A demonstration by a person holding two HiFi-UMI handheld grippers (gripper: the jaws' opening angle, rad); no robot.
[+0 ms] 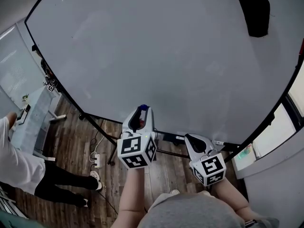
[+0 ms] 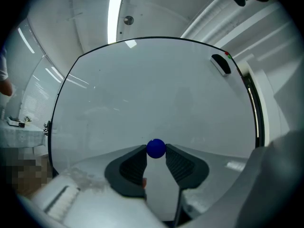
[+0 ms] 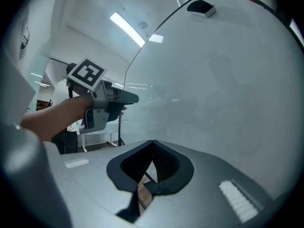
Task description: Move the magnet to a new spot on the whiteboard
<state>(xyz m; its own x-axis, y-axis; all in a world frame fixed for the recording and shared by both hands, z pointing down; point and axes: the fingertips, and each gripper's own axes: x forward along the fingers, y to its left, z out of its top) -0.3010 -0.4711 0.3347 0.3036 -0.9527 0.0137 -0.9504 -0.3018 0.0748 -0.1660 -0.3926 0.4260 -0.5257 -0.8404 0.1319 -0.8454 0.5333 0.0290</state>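
Note:
A small blue ball magnet point(image 2: 156, 148) sits pinched between the tips of my left gripper point(image 2: 156, 151), a short way off the whiteboard point(image 2: 156, 94). In the head view the left gripper point(image 1: 143, 109) points at the board's lower edge with the magnet point(image 1: 144, 107) at its tip. My right gripper point(image 1: 192, 139) hangs lower and to the right, near the board's bottom frame. Its jaws meet at the tips with nothing between them, as the right gripper point(image 3: 153, 142) view shows. That view also catches the left gripper point(image 3: 124, 99) beside the whiteboard point(image 3: 218, 89).
A black eraser point(image 1: 254, 11) clings to the board's upper right; the eraser point(image 2: 221, 64) shows in the left gripper view too. A person point(image 1: 28, 175) stands at the left by a table point(image 1: 33, 122). A power strip point(image 1: 96, 161) and the stand's legs lie on the wooden floor.

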